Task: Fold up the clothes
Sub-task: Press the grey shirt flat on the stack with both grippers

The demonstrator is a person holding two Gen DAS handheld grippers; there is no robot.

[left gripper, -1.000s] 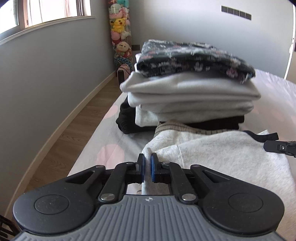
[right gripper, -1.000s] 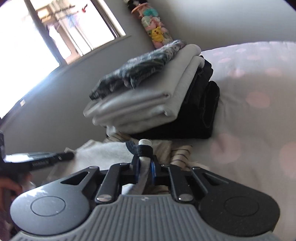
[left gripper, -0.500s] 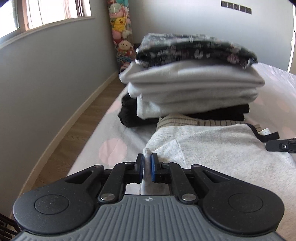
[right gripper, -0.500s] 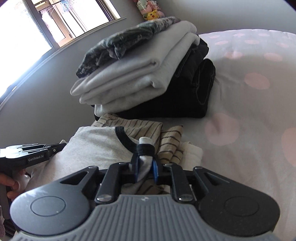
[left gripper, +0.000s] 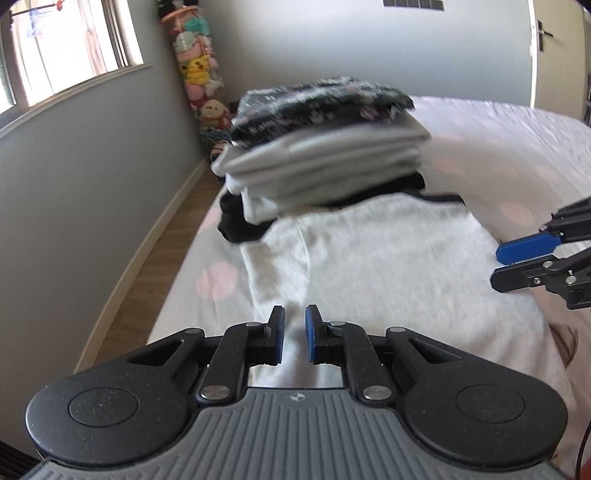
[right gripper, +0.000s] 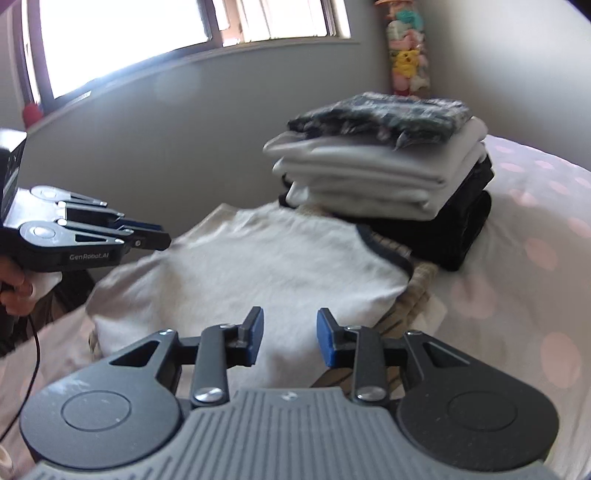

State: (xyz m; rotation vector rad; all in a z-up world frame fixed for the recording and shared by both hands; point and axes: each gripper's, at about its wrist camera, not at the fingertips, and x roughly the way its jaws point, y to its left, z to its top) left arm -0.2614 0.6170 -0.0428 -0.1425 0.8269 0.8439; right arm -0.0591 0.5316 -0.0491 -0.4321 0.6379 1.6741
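Left hand-held gripper [left gripper: 294, 334] is hovering low over the near edge of a light grey shirt [left gripper: 388, 266], its blue pads [left gripper: 309, 334] standing a narrow gap apart with only cloth showing below, nothing pinched between them. Right hand-held gripper [right gripper: 290, 338] is hovering over the same shirt at its other side, jaws spread wider and likewise empty; in the left wrist view it is entering from the right edge, fingers parted. The shirt is lying flat and folded on the bed [right gripper: 535, 229], its dark-trimmed collar [right gripper: 388, 251] pointing toward a stack [right gripper: 384, 173] of folded clothes. A striped garment [right gripper: 417, 291] is lying under the shirt, peeking out at the collar side. The stack is sitting just beyond the shirt: black items at the base, pale grey folds above, a dark patterned piece [left gripper: 317, 103] on top. A hand [right gripper: 13, 284] is gripping the left tool's handle. Plush toys [left gripper: 197, 74] are standing in the room's corner beside the window [right gripper: 147, 33]. Both views are motion-blurred.
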